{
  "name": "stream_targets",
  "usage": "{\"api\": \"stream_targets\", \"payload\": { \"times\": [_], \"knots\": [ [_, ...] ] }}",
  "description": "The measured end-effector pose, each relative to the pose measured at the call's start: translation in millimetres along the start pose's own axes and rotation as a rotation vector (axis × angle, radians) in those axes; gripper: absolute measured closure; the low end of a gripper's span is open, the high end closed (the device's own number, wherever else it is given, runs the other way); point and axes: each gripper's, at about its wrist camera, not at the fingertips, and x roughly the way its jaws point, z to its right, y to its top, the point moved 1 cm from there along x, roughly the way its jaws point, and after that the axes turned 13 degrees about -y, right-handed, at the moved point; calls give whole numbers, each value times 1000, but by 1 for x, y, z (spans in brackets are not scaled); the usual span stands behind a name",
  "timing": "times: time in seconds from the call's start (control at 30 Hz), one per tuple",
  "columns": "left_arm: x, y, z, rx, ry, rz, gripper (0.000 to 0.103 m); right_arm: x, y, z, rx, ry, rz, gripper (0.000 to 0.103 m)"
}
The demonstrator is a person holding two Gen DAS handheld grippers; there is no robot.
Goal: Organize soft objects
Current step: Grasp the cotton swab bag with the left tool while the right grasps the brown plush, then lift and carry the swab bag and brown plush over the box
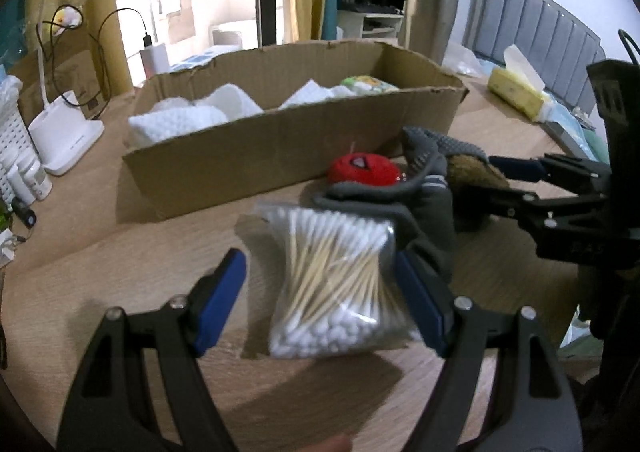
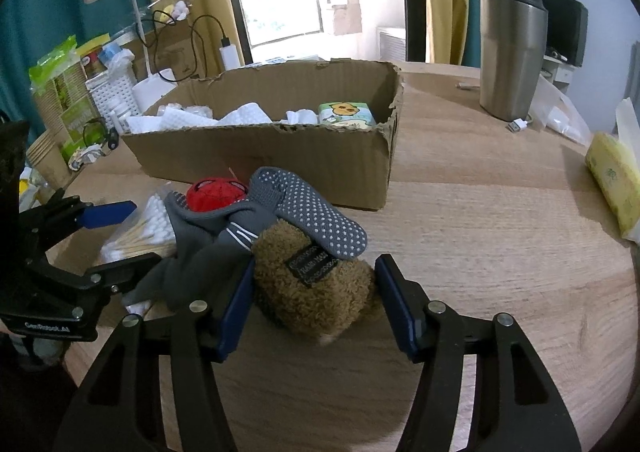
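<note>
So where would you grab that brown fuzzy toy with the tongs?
Across its rounded body, from the near side where the right tongs already straddle the brown plush toy, open. Its far end is tucked under the dotted grey sock, so the near, bare part is the freest; the soft pile should squeeze easily.

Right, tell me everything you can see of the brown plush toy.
The brown plush toy is a fuzzy, curly-piled lump lying on the wooden table in front of the cardboard box. A small black woven label sits on its top. A grey sock with white grip dots is draped over it. It lies between the open blue fingers of the right hand-held gripper; whether they touch it is unclear. No face shows.
</note>
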Motion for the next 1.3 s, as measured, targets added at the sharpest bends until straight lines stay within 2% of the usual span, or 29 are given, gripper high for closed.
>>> {"api": "stream_targets", "payload": {
  "times": [0.23,0.33,0.5,0.57,0.67,1.0,1.2,1.3],
  "knots": [
    [-9,-1,-9,-19,28,9,27,-3,-2,3,-6,1,3,40],
    [-11,-2,-12,-21,13,7,34,-4,-4,4,-13,0,4,40],
    [-5,-2,-6,-2,-2,3,37,-6,-7,8,-7,4,4,40],
    [-4,-1,-6,-3,-7,5,44,-7,-7,8,-3,-1,5,39],
    [-3,-1,-7,-13,-21,2,49,-6,-7,9,7,-8,2,37],
    [-5,-3,-8,-48,-26,21,50,-2,-9,8,2,-11,-9,34],
    [-4,-2,-12,-62,-50,9,50,-7,-11,7,-28,-2,1,41],
    [-4,-2,-9,-46,-45,8,50,-12,-11,10,-33,9,11,42]
  ]
}}
